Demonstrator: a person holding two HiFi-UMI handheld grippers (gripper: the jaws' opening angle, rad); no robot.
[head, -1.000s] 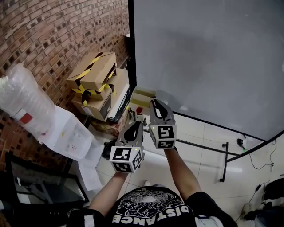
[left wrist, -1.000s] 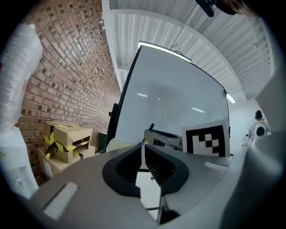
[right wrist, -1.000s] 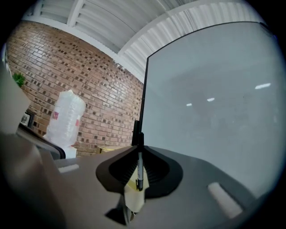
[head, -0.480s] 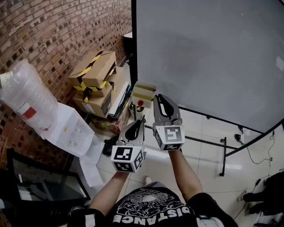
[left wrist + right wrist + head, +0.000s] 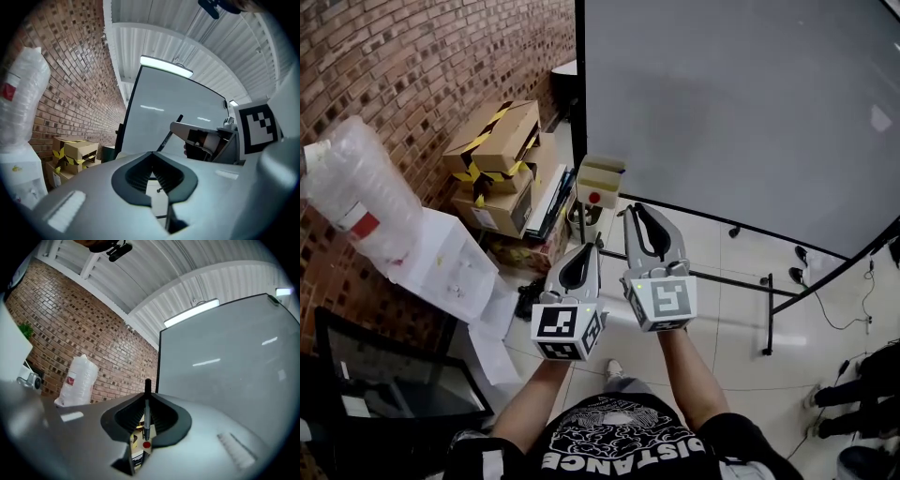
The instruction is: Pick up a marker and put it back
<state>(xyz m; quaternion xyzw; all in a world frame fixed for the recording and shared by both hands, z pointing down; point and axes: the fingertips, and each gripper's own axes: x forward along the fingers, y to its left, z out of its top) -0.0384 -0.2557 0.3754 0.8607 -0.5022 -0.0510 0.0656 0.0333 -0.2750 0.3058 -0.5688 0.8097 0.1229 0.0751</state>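
Right gripper view has the right gripper [image 5: 147, 394] clamped on a black marker [image 5: 146, 412] standing upright between its 2 jaws before the whiteboard [image 5: 225, 352], while the left gripper [image 5: 153, 152] sits closed and empty.

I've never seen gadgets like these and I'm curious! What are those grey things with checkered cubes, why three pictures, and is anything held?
They are hand-held grabbers: a person holds one in each hand. One picture comes from a camera on the person's head, looking down; the other two from cameras riding on the grabbers. The left gripper is shut and empty. The right gripper pinches a black marker. Ahead stands a whiteboard; cardboard boxes sit by the brick wall.
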